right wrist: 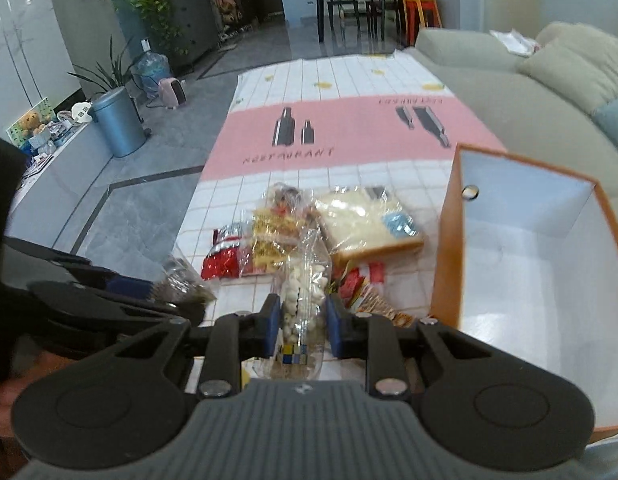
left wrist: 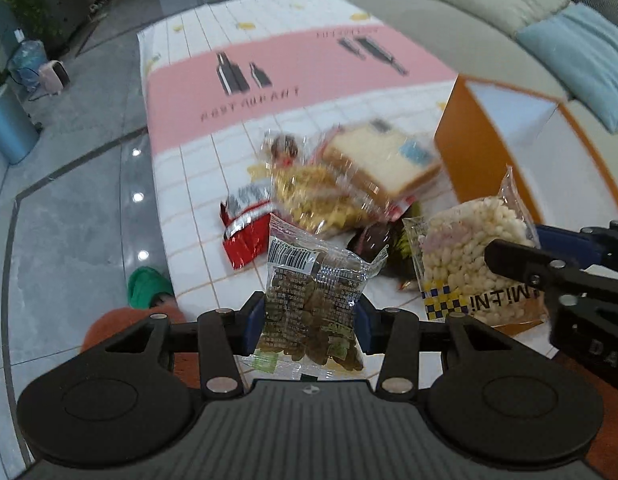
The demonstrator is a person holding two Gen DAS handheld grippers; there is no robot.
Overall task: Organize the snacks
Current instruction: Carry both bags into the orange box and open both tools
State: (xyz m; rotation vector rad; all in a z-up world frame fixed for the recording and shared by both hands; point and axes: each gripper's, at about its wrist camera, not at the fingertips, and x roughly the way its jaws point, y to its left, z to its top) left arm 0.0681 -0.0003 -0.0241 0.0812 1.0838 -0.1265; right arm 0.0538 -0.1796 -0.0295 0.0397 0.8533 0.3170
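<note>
1. Left tool (left wrist: 311, 322) at bottom centre of the left wrist view, blue pads clamped on a clear packet of dark dried fruit (left wrist: 315, 300); barcode end of the packet up, packet lifted clear of the mat
2. Right tool (right wrist: 303, 326) at bottom centre of the right wrist view, pads pinching a clear packet of puffed rice (right wrist: 305, 280); same packet seen face-on at right of the left wrist view (left wrist: 473, 256), yellow-and-blue checks at its lower edge
3. Both tools near each other: right tool entering from the right edge of the left wrist view, left tool from the left edge of the right wrist view
4. Pile of remaining snacks on the tiled picnic mat (right wrist: 349, 132), mid-frame: wrapped bread slice (right wrist: 367, 222), yellow snack bag (right wrist: 275, 236) just left of it, red foil packet (right wrist: 221, 260) at the pile's left edge, small red wrappers (right wrist: 363, 276) below the bread
5. Orange box (right wrist: 445, 256), white inside, open top, standing on the mat right of the pile, just beside the bread; inside looks bare as far as visible
6. Mat on grey floor; pink band with bottle drawings across upper middle; sofa (right wrist: 509, 92) along the upper right
7. Green slipper (left wrist: 147, 286) and an orange trouser leg (left wrist: 125, 326) at lower left of the left wrist view, off the mat's edge
</note>
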